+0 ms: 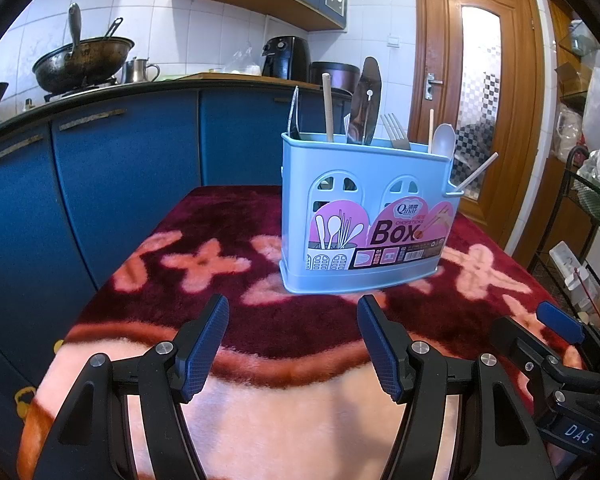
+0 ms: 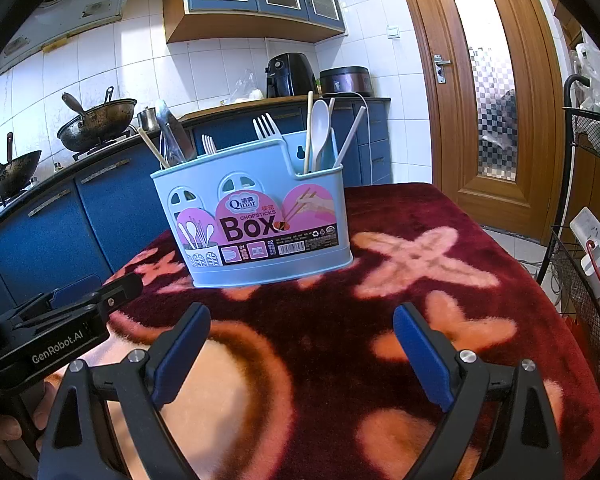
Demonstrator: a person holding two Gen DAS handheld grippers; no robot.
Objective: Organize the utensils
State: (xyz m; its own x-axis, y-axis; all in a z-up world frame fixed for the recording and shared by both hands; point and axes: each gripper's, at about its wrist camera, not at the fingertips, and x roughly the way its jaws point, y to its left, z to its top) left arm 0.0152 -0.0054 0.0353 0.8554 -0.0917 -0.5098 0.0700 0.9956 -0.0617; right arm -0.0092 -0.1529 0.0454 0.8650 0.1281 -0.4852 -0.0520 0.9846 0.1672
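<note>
A: Utensils (image 1: pixel 396 132) stand in the blue box (image 1: pixel 364 216) on the desk (image 1: pixel 204 216), at twelve o'clock.

B: Light, stiff, slippery; pinch the handles. Left tongs (image 1: pixel 292 344) and right tongs (image 2: pixel 300 356) are spread, empty.

Box (image 2: pixel 256 208): smooth pale-blue plastic, glossy paper label. Fork (image 1: pixel 396 132): shiny metal. Spoon (image 2: pixel 320 128): matt white plastic. Chopstick (image 1: pixel 328 108): plain wood. Blanket (image 2: pixel 420 280): plush, fuzzy cloth. Pads (image 1: pixel 208 344): textured blue rubber.
</note>
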